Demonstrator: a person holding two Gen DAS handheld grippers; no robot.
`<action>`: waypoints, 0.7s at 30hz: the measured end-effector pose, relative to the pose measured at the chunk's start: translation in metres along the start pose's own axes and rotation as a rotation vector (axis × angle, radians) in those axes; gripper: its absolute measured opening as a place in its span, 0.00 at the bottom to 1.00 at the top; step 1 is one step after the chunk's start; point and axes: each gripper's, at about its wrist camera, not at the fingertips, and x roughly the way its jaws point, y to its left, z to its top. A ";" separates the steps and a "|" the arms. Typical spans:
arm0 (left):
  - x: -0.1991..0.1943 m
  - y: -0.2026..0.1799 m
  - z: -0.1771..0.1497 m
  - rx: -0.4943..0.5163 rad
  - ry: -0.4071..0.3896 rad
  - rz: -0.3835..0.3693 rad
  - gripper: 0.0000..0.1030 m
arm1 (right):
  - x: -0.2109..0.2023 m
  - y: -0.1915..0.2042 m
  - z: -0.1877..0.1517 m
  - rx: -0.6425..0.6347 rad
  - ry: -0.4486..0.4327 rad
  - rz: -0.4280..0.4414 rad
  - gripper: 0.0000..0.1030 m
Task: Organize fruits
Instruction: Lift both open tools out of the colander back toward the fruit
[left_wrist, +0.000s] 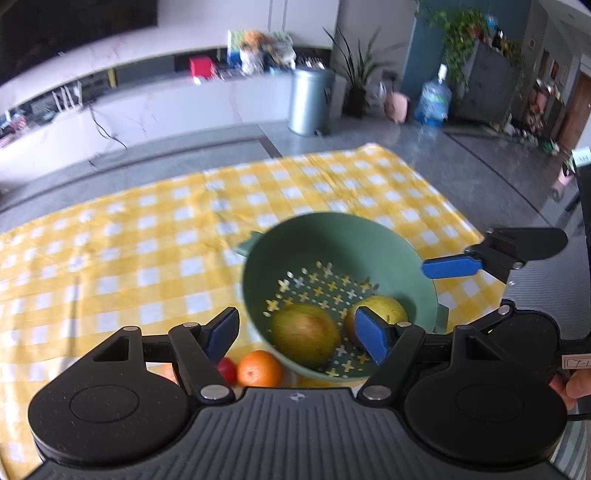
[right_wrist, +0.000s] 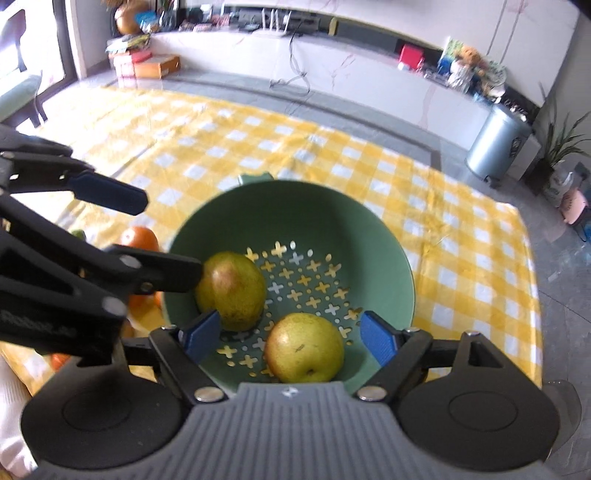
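Note:
A green colander stands on the yellow checked cloth and holds two yellow-green pears, one at the left and one nearer me. My right gripper hovers open over the near pear, its blue pads clear of the fruit. My left gripper is open above the colander's near left rim, with nothing between its pads. Just outside that rim lie an orange and a small red fruit. A blue finger of the right gripper reaches over the colander's right rim.
The checked cloth covers a low surface over a grey floor. Beyond it are a metal bin, a water jug, potted plants and a long white cabinet. More orange fruit lies left of the colander.

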 end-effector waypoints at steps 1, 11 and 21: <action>-0.007 0.002 -0.003 -0.006 -0.018 0.006 0.82 | -0.005 0.004 -0.002 0.010 -0.023 -0.024 0.78; -0.060 0.016 -0.045 -0.053 -0.136 0.075 0.82 | -0.046 0.038 -0.043 0.210 -0.184 -0.061 0.78; -0.073 0.026 -0.098 -0.055 -0.128 0.176 0.82 | -0.048 0.082 -0.094 0.415 -0.225 0.043 0.79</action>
